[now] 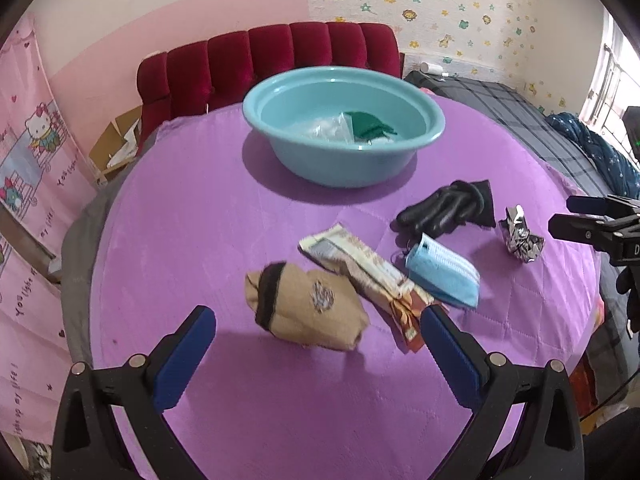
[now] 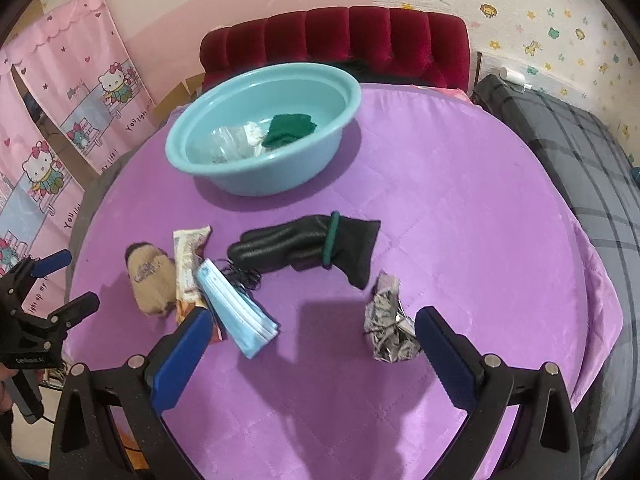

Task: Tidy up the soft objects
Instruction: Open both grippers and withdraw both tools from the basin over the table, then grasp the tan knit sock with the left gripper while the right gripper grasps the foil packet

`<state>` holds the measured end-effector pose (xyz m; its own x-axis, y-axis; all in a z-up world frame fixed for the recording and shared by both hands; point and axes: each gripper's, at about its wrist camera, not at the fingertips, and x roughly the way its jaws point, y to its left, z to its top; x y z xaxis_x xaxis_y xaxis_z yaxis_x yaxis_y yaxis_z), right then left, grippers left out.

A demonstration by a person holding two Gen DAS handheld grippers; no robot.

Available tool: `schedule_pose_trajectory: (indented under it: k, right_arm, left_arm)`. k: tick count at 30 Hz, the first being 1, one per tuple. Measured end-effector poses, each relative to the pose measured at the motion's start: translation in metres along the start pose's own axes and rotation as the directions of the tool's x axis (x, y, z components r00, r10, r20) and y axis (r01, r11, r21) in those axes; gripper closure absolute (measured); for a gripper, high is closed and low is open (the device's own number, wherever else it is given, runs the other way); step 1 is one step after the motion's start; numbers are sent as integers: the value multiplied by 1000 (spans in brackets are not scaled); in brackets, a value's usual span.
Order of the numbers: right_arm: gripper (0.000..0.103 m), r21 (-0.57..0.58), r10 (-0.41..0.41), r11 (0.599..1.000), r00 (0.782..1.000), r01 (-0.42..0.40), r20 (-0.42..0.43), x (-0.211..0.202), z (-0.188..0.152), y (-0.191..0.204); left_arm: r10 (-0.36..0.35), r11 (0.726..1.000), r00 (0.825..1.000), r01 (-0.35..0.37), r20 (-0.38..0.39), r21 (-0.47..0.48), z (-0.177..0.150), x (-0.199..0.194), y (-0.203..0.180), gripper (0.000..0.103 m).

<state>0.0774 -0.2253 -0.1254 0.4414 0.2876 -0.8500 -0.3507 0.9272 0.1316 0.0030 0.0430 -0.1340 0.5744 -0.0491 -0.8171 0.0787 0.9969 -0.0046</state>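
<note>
The left gripper point(image 1: 318, 334) is wide open above the tan sock point(image 1: 308, 306); the right gripper point(image 2: 314, 336) is wide open too, holding nothing; the blue bowl point(image 2: 208, 168) sits behind on the purple cloth point(image 2: 440, 208)

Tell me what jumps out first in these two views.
The light blue basin at the far side of the purple blanket, already holding a green cloth. Nearer lie a black glove, a blue face mask and a tan sock, with both grippers open above them.
</note>
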Motion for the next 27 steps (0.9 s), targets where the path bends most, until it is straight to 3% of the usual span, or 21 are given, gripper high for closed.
schedule_pose_trajectory:
  k: [9, 27]
  right_arm:
    - [0, 28, -36, 999, 999, 37, -38, 17, -23, -9]
    - [0, 78, -72, 994, 992, 81, -101, 39, -33, -33]
  left_arm:
    - [0, 1000, 998, -2, -65, -29, -18, 22, -4, 0]
    - [4, 991, 993, -20, -118, -130, -1, 67, 10, 0]
